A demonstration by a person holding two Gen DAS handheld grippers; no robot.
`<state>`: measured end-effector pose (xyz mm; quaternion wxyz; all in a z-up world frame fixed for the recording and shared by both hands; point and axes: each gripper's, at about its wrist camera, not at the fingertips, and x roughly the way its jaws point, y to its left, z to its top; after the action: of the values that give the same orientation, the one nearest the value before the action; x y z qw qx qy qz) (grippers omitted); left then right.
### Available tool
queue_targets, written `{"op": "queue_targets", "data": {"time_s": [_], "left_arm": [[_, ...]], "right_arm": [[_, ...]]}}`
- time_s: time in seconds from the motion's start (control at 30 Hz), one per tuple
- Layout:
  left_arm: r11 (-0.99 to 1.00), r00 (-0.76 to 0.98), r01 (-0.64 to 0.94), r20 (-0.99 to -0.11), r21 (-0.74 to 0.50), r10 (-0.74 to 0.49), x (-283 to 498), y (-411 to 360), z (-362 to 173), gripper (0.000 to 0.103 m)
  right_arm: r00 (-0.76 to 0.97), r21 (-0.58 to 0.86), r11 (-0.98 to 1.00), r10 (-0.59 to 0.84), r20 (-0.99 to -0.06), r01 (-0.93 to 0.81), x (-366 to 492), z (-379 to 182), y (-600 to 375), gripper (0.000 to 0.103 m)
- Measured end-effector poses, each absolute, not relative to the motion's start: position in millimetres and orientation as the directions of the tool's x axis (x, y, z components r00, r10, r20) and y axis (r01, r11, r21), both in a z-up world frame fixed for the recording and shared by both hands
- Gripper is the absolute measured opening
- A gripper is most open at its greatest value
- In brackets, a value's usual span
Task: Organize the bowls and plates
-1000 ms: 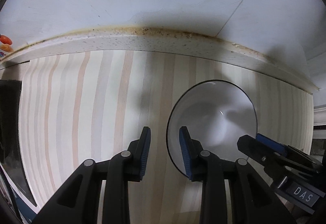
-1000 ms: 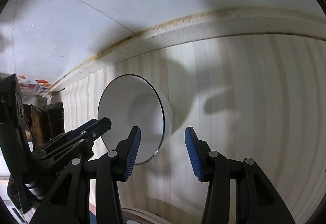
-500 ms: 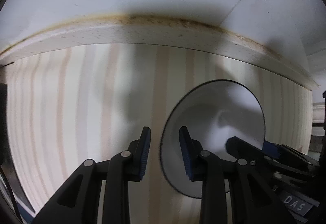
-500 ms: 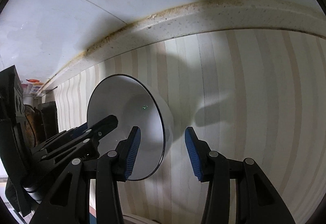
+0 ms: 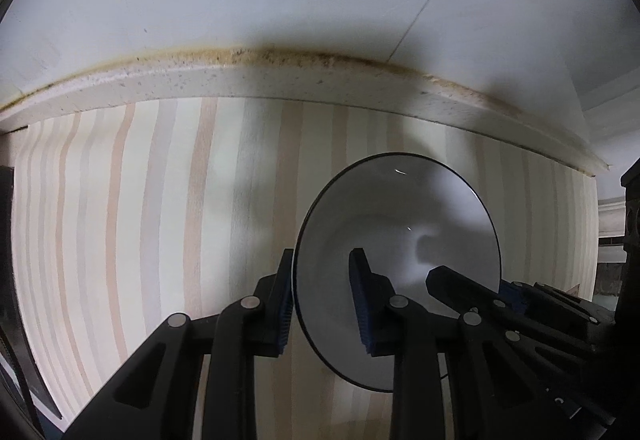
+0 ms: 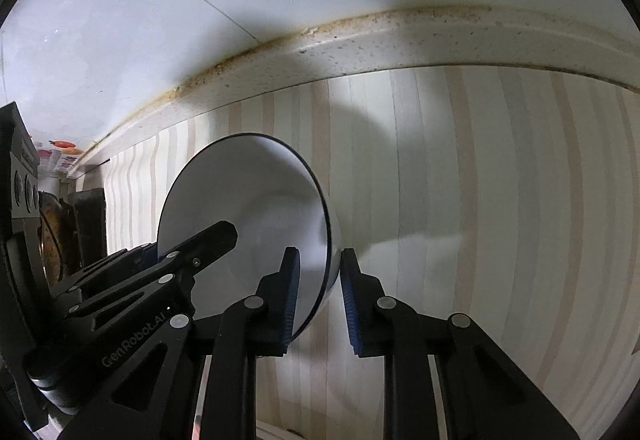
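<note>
A white bowl [image 5: 400,224] with a thin dark rim hangs tilted over the striped mat [image 5: 160,220], gripped from two sides. My left gripper [image 5: 323,300] is shut on its near-left rim, with one blue pad outside the wall and the other inside. In the right wrist view the same bowl [image 6: 248,192] sits left of centre. My right gripper [image 6: 320,296] is closing on the bowl's right wall, with both pads against it. The right gripper's fingers [image 5: 460,288] reach in over the bowl's far side.
The striped mat [image 6: 480,240] covers the counter up to a speckled, stained back ledge [image 5: 280,80] under a white wall. Dark objects [image 6: 88,232] stand at the mat's left end. A pale curved rim [image 6: 272,434] shows at the bottom edge of the right wrist view.
My right gripper's jaws have narrowed from wide apart to clamped on the bowl's wall. The bowl now looks larger and more tilted in both views. The left gripper has stayed on the rim.
</note>
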<state>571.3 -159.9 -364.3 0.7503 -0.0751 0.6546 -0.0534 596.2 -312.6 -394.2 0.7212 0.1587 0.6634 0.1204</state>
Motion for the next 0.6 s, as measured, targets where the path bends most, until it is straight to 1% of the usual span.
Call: {"op": "queue_targets", "data": {"time_s": [0.37,0.6], "left_arm": [[0.979,0.193,0.009,-0.961,-0.201,-0.199,542,-164,-313,0.024],[0.976,0.228,0.058,-0.949,-0.208,-0.216,499,-189,-277,0.024]], "right_arm": [[0.148,0.393,0.92,0.387,-0.91,0.012,576,-356,-327,0.023],[0.19,0.406,0.914,0.4,-0.897,-0.008,535,-316,-354,0.023]]}}
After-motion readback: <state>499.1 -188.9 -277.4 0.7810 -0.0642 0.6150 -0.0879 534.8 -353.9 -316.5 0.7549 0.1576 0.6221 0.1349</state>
